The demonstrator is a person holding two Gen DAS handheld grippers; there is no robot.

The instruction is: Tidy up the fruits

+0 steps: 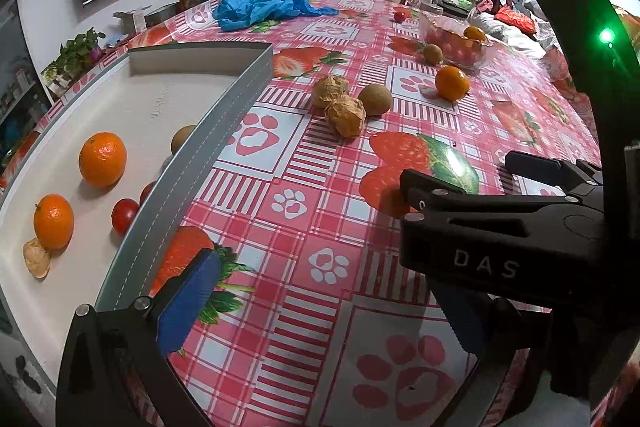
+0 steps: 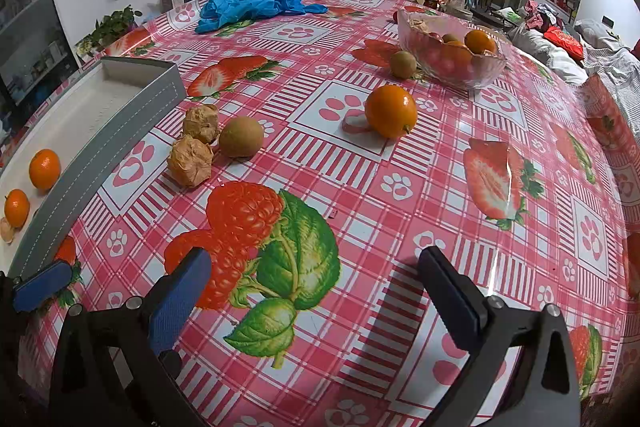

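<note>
From my left wrist camera, the grey stitched wall of the shallow white-floored tray (image 1: 224,123) cuts off part of what lies inside: a brown kiwi (image 1: 182,139) and a second red cherry tomato (image 1: 147,191) peek only halfway over it. Fully visible in the tray are two glossy oranges (image 1: 102,159), one whole red tomato (image 1: 125,215) and a pale papery husk (image 1: 37,258). My left gripper (image 1: 320,301) hangs released, its blue textured pads wide apart over the glossy red-and-white strawberry-print tablecloth (image 1: 296,163). The black right gripper (image 2: 316,293) crosses the left view and hides the cloth behind it; in its own camera its jaws stand open with nothing between them.

On the cloth, two wrinkled tan husked fruits (image 2: 192,147) touch each other, with a fuzzy kiwi (image 2: 241,136) just beside them. A smooth loose orange (image 2: 391,111) sits well apart, nearer the clear glass bowl (image 2: 476,77); through the glass its contents blur together, though oranges show above the rim. Another kiwi (image 2: 403,64) rests against the bowl.
</note>
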